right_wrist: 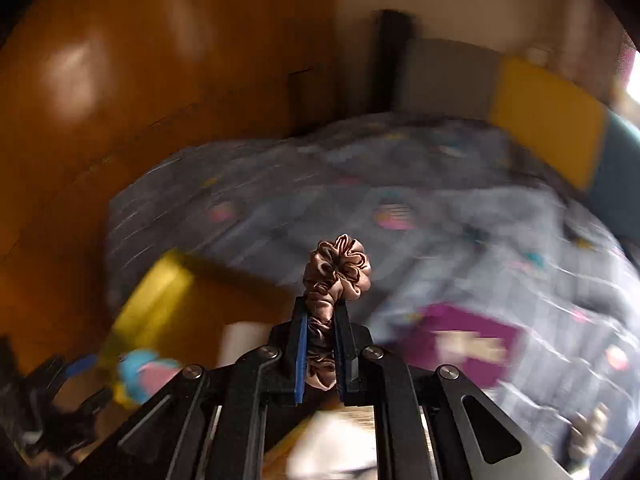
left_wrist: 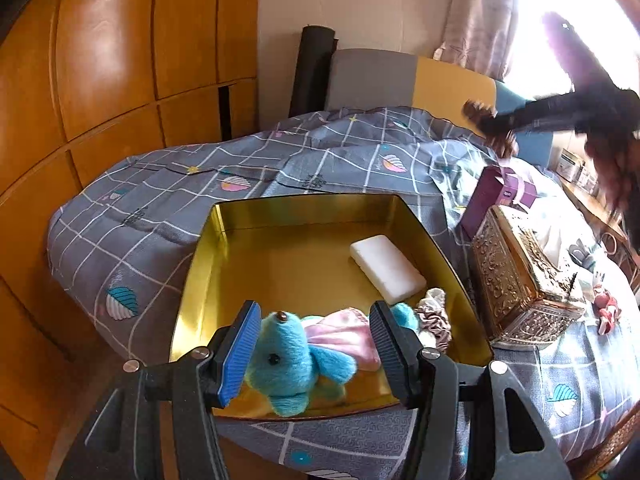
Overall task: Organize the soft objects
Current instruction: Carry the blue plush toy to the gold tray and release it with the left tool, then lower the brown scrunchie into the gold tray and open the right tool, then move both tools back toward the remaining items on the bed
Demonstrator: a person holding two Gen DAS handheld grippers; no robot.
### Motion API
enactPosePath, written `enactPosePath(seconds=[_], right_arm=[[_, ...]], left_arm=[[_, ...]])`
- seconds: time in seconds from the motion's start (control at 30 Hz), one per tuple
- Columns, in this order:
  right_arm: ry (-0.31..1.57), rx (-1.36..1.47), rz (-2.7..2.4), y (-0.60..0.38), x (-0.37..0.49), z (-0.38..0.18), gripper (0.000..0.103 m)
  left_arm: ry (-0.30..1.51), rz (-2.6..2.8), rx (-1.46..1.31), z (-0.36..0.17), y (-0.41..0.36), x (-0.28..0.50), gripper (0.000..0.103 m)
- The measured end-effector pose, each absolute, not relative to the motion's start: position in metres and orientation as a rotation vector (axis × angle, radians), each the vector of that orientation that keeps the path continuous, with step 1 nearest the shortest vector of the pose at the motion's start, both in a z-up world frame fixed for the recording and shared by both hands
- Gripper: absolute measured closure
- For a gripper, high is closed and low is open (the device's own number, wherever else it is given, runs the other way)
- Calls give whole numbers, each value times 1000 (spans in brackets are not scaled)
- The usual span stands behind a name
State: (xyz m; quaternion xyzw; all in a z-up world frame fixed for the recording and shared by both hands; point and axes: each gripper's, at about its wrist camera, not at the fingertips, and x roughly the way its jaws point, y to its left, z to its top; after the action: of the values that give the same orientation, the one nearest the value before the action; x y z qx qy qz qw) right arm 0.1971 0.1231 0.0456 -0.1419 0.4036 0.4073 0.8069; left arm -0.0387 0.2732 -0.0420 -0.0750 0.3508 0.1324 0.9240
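Left gripper [left_wrist: 314, 354]: jaws spread wide, gripping nothing. Blue plush toy [left_wrist: 290, 360] sits between the fingers, its head just beside the left, blue-padded finger; contact cannot be judged. The toy lies at the near edge of the gold tin box [left_wrist: 224, 224], directly ahead of this gripper. Pink cloth [left_wrist: 346, 336] is part of or tucked against the toy, reaching toward the right finger.

Further ahead and right in the box: white foam block [left_wrist: 387, 268], lying flat on the box floor. Just beyond the right finger, against the box's right wall: a pale scrunchie [left_wrist: 434, 318].

The box rests on a bed with a grey patterned quilt [left_wrist: 160, 216]. Right of the box, touching or just beside its wall: ornate gold tissue box [left_wrist: 520, 280]. Beyond that, a purple carton [left_wrist: 494, 196].

Right gripper [right_wrist: 322, 320]: jaws nearly closed, clamped on a brown satin scrunchie [right_wrist: 338, 270]. The scrunchie runs down between the pads and bunches out past the fingertips. The right wrist view is heavily motion-blurred; the gold box shows low and left of this gripper, the purple carton low and right.
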Motion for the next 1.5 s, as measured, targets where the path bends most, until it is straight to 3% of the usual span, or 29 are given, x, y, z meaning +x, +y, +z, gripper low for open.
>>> enactPosePath(seconds=[0.33,0.63,0.77,0.9,1.17,1.23,1.5], right_arm=[[983,-376,1038,201,120,-43,92],[1025,-402,956,222,111,-94,90],[1018,-403,934,222,112,-97,86],[1002,-381,913,217,111,-93,74],[957,-344,865,197,107,-79,71],[941,-327,839,188,105,-73,62],[788,-232,793,132,96,-23,52]], left_arm=[[688,373,-170,-34,293,-49,46],[707,364,-183,-41,294,-46,46],[711,365,-182,-43,293,-46,46],[713,365,-182,-44,293,-45,46],[720,358,-183,-45,293,-44,46],[720,360,-178,-45,291,-45,46],[706,340,-139,-37,278,-44,46]])
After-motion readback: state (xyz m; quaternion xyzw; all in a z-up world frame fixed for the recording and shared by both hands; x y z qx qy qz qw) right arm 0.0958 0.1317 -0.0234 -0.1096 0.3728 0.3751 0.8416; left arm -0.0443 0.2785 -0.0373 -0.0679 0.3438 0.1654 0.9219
